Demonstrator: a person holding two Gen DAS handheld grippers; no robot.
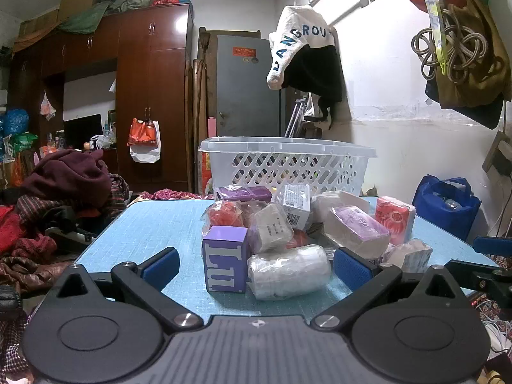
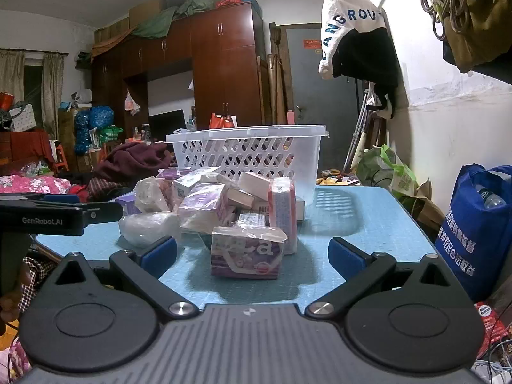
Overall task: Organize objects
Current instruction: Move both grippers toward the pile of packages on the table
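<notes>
A pile of several small packages lies on the light blue table [image 1: 153,227]. Nearest in the left wrist view are a purple box [image 1: 225,264] and a white wrapped roll [image 1: 288,270]. My left gripper [image 1: 256,265] stands open around both, its blue pads apart from them. In the right wrist view a purple printed pack [image 2: 248,252] sits in front of the pile, between the wide-open fingers of my right gripper [image 2: 252,252], untouched. A white lattice basket [image 1: 288,163] [image 2: 249,153] stands behind the pile. The left gripper [image 2: 60,214] shows at the left edge of the right wrist view.
A blue bag [image 2: 476,230] stands by the white wall to the right of the table. Heaped clothes [image 1: 64,192] lie left of the table. A dark wardrobe [image 1: 144,96] and a grey door [image 1: 246,86] stand at the back. Bags and cords hang on the wall.
</notes>
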